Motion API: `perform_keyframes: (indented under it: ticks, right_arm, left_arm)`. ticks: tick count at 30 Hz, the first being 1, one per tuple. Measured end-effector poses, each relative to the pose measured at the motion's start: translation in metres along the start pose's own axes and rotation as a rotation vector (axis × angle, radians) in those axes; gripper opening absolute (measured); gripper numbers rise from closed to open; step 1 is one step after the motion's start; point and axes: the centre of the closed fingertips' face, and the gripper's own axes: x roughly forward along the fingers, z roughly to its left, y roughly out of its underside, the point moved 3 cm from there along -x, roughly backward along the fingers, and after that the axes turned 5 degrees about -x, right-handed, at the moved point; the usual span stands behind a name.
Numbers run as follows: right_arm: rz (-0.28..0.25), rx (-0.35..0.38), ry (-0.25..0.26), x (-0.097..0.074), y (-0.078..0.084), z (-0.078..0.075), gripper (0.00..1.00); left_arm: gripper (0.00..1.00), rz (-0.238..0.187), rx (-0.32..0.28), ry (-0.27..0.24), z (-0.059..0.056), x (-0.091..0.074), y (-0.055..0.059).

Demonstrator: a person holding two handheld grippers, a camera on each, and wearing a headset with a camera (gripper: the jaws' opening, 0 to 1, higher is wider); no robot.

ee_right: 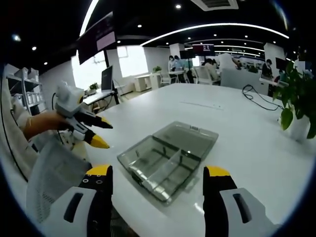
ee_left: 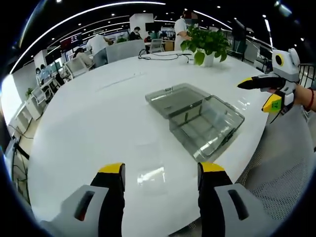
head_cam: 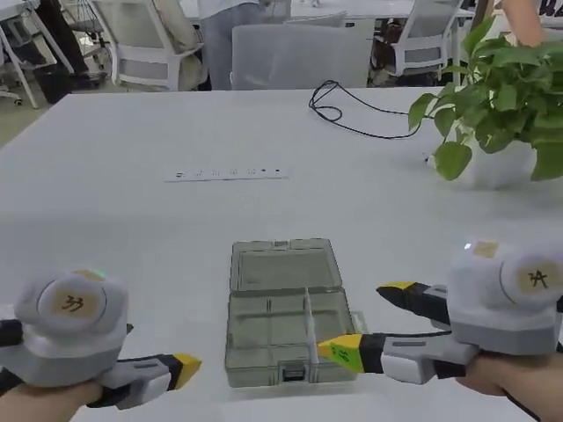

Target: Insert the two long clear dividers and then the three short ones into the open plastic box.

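Observation:
The open smoky-clear plastic box (head_cam: 264, 327) lies near the table's front edge, its lid (head_cam: 286, 265) folded flat on the far side. One long clear divider (head_cam: 310, 327) stands inside it, running front to back right of the middle. My right gripper (head_cam: 368, 320) is open beside the box's right side, its lower jaw over the front right corner. My left gripper (head_cam: 180, 373) hovers left of the box, and its own view shows it open (ee_left: 162, 170) over the table. A faint clear flat patch (ee_left: 150, 175) lies between its jaws; I cannot tell if it is a divider.
A potted plant (head_cam: 506, 97) stands at the far right, with a black cable (head_cam: 343, 110) beside it. A white strip (head_cam: 227, 174) lies across the table's middle. Chairs (head_cam: 290, 53) and people are beyond the far edge. The box sits close to the near edge.

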Motion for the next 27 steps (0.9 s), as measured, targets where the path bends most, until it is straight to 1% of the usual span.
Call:
perform_keyframes:
  ticks: [7,15,18,21,27]
  right_arm:
    - [-0.008,0.015,0.005,-0.003,0.002,-0.002,0.75]
    - [-0.014,0.020,0.003,-0.003,0.008,-0.004,0.75]
    - [-0.009,0.020,0.009,-0.003,0.010,-0.006,0.75]
    - [-0.008,0.022,0.012,-0.004,0.010,-0.006,0.75]
    - [-0.006,0.015,0.019,-0.005,0.010,-0.008,0.74]
  left_arm:
    - [0.53,0.071,-0.013,-0.009,0.006,0.014,0.018]
    - [0.49,0.106,-0.028,-0.028,0.013,0.024,0.026]
    - [0.46,0.113,-0.026,-0.031,0.013,0.026,0.027]
    - [0.45,0.134,-0.015,-0.038,0.014,0.030,0.031]
    - [0.43,0.147,-0.022,-0.048,0.017,0.034,0.035]
